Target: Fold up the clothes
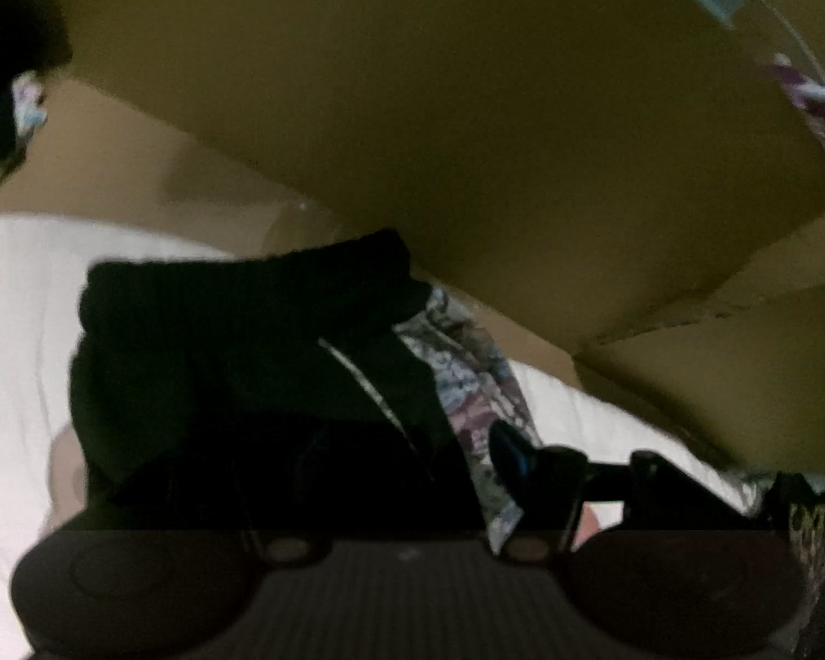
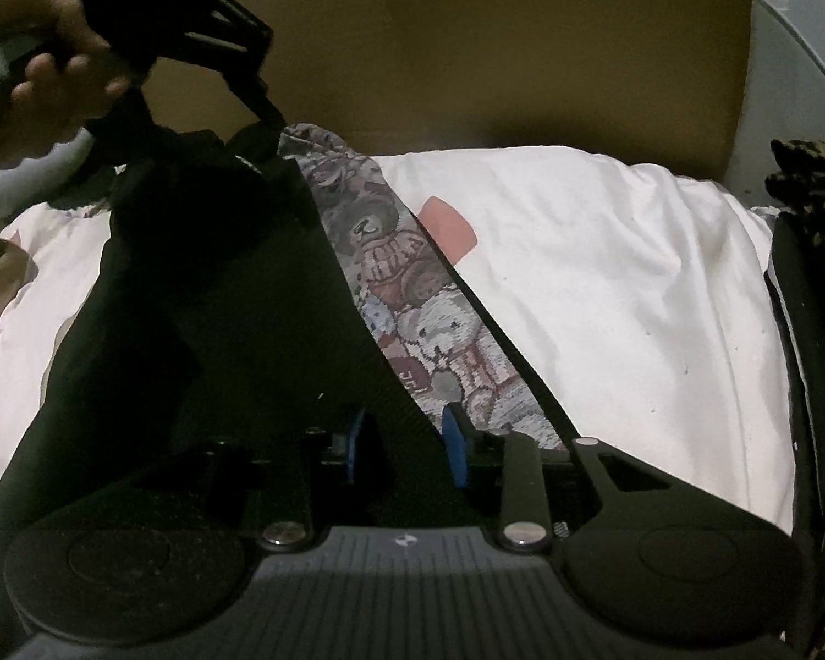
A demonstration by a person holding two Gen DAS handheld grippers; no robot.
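Garment (image 2: 203,319) in 2 claws (taut-ish).

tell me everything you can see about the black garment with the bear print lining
The black garment is dark ribbed-looking fabric, its inner face a grey, maroon and pale blue teddy-bear print. It hangs stretched between both grippers over the white bedding: the right gripper is shut on its near edge between blue pads, and the left gripper pinches the far end, bunching it. In the left wrist view it looks crumpled, with a thin pale line, perhaps a zip.
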